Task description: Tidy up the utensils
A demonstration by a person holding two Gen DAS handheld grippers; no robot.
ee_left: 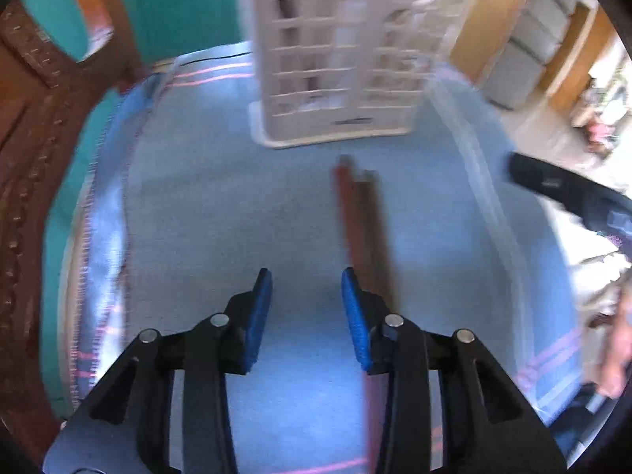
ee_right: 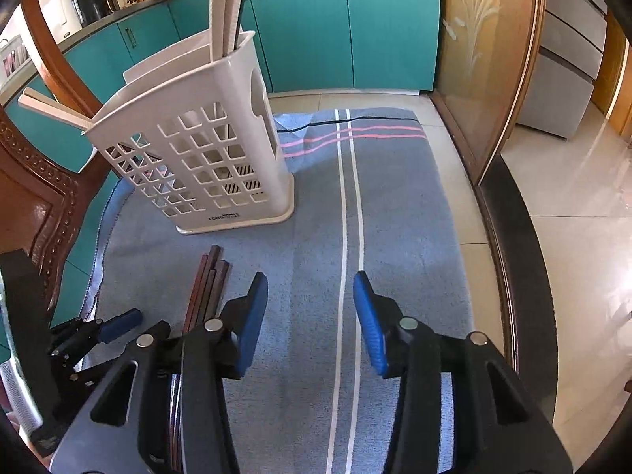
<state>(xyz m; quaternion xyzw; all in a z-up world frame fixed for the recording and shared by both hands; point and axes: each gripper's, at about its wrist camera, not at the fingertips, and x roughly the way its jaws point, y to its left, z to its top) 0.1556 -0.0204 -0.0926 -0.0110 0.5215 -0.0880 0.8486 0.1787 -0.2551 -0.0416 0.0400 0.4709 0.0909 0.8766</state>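
Note:
A white slotted utensil holder (ee_right: 205, 158) stands upright on a blue towel (ee_right: 395, 213); it also shows, blurred, in the left wrist view (ee_left: 339, 67). White utensils (ee_right: 227, 4) stick out of its top. Several brown chopsticks (ee_right: 209, 288) lie on the towel in front of it, also in the left wrist view (ee_left: 363, 221). My left gripper (ee_left: 306, 288) is open and empty, low over the towel, just left of the chopsticks; it also shows in the right wrist view (ee_right: 118, 324). My right gripper (ee_right: 310, 288) is open and empty, right of the chopsticks.
A carved wooden chair back (ee_right: 35, 197) stands at the left. Teal cabinets (ee_right: 335, 19) are behind. The table's dark rim (ee_right: 509, 237) and a glass partition (ee_right: 486, 59) lie to the right. The right gripper's body (ee_left: 561, 189) shows at the right edge of the left wrist view.

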